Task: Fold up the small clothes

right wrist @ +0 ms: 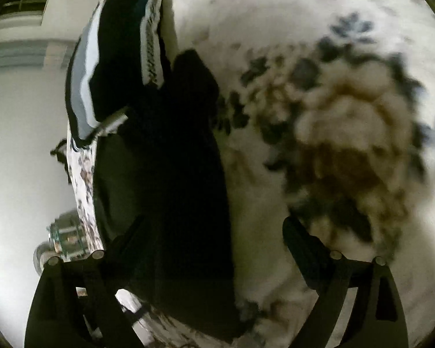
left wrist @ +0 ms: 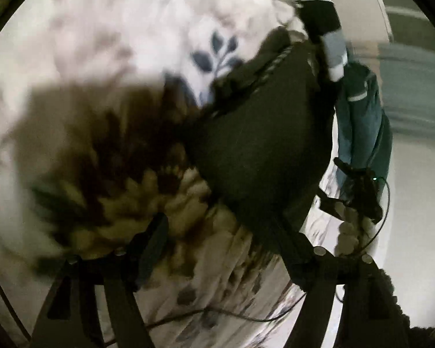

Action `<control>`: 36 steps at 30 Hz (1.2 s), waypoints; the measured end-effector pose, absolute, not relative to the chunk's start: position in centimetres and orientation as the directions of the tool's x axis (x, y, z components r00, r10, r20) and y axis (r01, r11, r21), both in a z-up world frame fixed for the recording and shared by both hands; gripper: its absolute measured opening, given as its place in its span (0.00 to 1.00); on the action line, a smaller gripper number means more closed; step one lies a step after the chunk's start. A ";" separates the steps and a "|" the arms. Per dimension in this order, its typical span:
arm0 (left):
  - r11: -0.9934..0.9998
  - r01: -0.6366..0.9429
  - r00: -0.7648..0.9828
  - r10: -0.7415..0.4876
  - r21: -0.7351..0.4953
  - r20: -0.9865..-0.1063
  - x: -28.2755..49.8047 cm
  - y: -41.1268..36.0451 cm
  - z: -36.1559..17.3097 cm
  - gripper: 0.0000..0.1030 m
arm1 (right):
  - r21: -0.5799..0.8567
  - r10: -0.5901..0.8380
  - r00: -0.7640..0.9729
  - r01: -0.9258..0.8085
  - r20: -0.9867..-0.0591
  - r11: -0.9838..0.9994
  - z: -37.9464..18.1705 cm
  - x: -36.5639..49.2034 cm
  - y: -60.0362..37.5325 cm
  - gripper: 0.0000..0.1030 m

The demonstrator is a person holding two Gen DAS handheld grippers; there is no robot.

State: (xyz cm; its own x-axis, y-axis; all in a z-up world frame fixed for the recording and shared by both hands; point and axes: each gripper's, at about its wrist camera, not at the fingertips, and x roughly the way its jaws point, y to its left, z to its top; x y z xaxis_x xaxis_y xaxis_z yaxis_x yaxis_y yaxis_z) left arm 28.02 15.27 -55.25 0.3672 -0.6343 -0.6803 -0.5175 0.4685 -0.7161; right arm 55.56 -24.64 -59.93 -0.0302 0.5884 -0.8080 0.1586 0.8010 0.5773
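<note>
Two hand-held grippers hover with jaws spread over a bed dressed in a white floral bedspread, where small clothes wait to be folded. In the left wrist view, the left hand-held gripper stands wide apart, its left finger over the brown flower print and its right finger at the near edge of a dark garment; nothing is pinched between the pads. The dark garment lies flat on the bedspread to the right of centre, a patterned trim running along its far edge. Beyond it, at the far right edge of the bed, sits a pile of folded clothes in black with white and grey stripes, and a teal cloth hangs down over the side of the bed just right of the dark garment. Near that cloth a person's hand grips the other device, a thin cable looping past it. In the right wrist view, the right hand-held gripper is likewise spread, its left finger lost against the black fabric and its right finger over bare bedspread; the pads press on nothing. Here the dark garment runs from near to far left of centre, with the striped folded clothes at its far end along the left edge of the bed. Both views are blurred.
</note>
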 end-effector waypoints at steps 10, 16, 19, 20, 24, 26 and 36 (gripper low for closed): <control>0.374 -0.624 0.559 -0.401 -0.687 -0.726 32.3 13.2 -56.3 0.78 | 0.731 0.745 -0.107 0.146 -0.658 0.667 -65.2 60.6 -20.4 0.93; 0.404 -0.610 0.599 -0.329 -0.682 -0.730 34.8 14.6 -54.2 0.28 | 0.709 0.726 -0.015 0.200 -0.688 0.676 -64.8 58.4 -21.4 0.23; 0.477 -0.559 0.580 -0.360 -0.678 -0.731 35.9 15.6 -52.7 0.26 | 0.725 0.733 0.095 0.277 -0.674 0.631 -62.9 55.0 -23.3 0.18; 0.510 -0.535 0.564 -0.377 -0.673 -0.734 36.5 16.0 -52.1 0.25 | 0.727 0.731 0.114 0.291 -0.672 0.622 -62.2 54.0 -23.6 0.18; 0.632 -0.404 0.485 -0.464 -0.661 -0.741 38.2 18.0 -48.8 0.22 | 0.729 0.718 0.200 0.377 -0.667 0.572 -57.8 46.3 -25.3 0.18; 0.673 -0.322 0.440 -0.517 -0.666 -0.734 39.4 18.3 -47.2 0.19 | 0.710 0.696 0.223 0.427 -0.682 0.559 -55.7 40.8 -25.8 0.18; 0.801 -0.159 0.086 -0.571 -0.577 -0.817 42.4 13.7 -53.3 0.31 | 0.542 0.631 0.121 0.650 -0.767 0.533 -60.0 22.7 -23.4 0.26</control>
State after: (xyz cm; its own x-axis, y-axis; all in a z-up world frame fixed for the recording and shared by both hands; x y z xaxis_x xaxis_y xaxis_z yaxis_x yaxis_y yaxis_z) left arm 42.36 13.68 -53.29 0.0857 -0.5705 -0.8168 -0.1591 0.8014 -0.5765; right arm 22.74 -23.41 -59.98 0.1214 0.6306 -0.7665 0.6499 0.5332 0.5416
